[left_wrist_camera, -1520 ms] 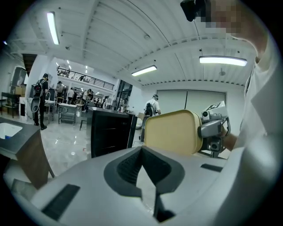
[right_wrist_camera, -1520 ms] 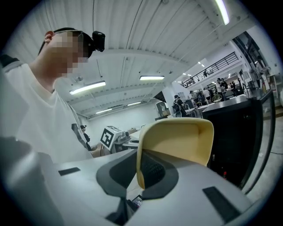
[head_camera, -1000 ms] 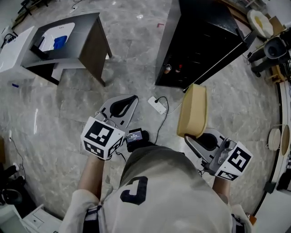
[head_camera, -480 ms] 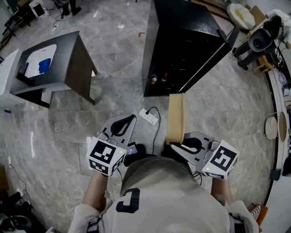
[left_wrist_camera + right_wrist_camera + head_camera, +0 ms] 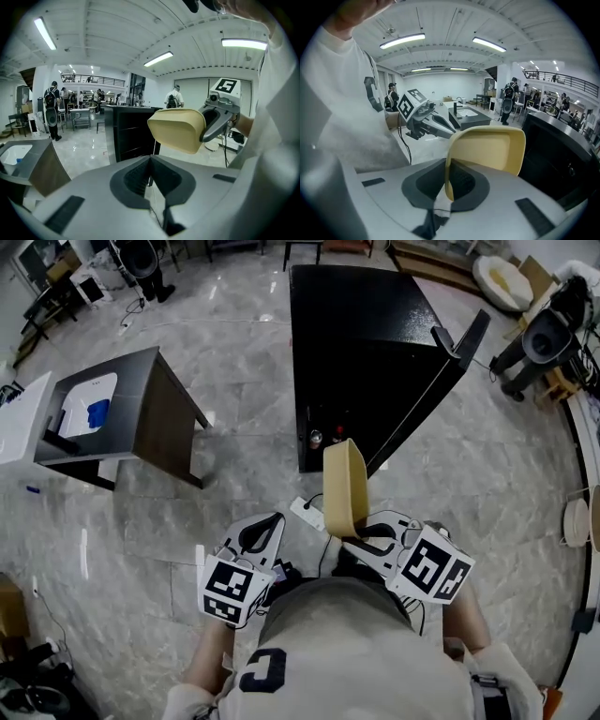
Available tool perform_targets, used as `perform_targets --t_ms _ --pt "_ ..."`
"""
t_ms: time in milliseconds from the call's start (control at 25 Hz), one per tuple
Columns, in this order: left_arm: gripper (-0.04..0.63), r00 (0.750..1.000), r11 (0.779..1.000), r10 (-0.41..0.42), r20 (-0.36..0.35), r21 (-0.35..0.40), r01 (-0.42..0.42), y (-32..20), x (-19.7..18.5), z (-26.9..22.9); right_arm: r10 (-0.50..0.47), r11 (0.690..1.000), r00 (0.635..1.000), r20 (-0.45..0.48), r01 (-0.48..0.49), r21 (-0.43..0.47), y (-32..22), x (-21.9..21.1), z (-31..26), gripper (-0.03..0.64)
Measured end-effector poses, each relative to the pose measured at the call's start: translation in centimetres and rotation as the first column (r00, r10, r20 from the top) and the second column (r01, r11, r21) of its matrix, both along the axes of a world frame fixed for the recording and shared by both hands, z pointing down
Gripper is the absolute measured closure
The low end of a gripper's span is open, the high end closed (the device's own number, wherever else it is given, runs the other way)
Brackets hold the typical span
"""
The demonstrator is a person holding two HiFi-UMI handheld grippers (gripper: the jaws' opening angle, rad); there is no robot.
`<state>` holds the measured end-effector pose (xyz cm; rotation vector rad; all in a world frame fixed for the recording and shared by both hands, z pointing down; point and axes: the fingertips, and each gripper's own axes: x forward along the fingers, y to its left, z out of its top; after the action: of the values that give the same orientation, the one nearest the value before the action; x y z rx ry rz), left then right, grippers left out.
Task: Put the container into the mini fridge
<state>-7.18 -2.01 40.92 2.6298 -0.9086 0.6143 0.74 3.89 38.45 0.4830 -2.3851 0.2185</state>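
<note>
Head view: my right hand-held gripper (image 5: 354, 532) is held out level before my chest, pinching the wall of the tan container (image 5: 344, 486), which stands on edge just short of the open mini fridge (image 5: 366, 343). My left hand-held gripper (image 5: 273, 519) sits farther from the mini fridge, pressed together on nothing.

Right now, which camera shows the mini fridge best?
The head view: the whole mini fridge from above, door open. The left gripper view shows its front behind the container; the right gripper view catches only a side.
</note>
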Motion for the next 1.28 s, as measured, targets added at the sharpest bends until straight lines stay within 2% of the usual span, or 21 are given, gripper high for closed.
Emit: perform_targets --t_ms 320,440,600,680,840,960,1280 --pt "0.538 0.996 0.997 -0.075 0.053 -0.023 0.076 -2.0 6.2 0.7 -0.115 0.993 0.992 -0.053 0.116 0.009 -3.2 7.2 1.1 0.584" --pt "0.538 0.994 0.995 -0.098 0.051 -0.023 0.099 -2.4 8.8 0.6 -0.158 0.987 0.981 -0.111 0.161 0.024 -4.9 9.9 2.3 0.584" --pt "0.538 0.990 0.989 -0.138 0.007 -0.046 0.138 -2.7 11.9 0.2 -0.220 0.972 0.954 -0.205 0.233 0.042 -7.3 12.8 3.8 0.584" --pt "0.538 0.990 0.988 -0.144 0.016 -0.052 0.144 -2.9 12.7 0.3 -0.238 0.965 0.937 -0.256 0.259 0.048 -8.9 13.7 4.5 0.583" --pt "0.538 0.990 0.989 -0.135 0.029 -0.061 0.137 -3.3 13.8 0.4 -0.243 0.957 0.902 -0.356 0.283 0.064 -12.3 14.9 6.0 0.584" --pt "0.538 0.991 0.990 -0.129 0.021 -0.058 0.130 -4.2 14.0 0.5 -0.236 0.957 0.890 -0.390 0.283 0.067 -14.3 15.0 6.8 0.584" --pt "0.538 0.998 0.997 -0.059 -0.031 -0.048 0.057 -8.2 11.7 1.0 -0.204 0.962 0.847 -0.491 0.265 0.057 -18.1 13.2 8.2 0.583"
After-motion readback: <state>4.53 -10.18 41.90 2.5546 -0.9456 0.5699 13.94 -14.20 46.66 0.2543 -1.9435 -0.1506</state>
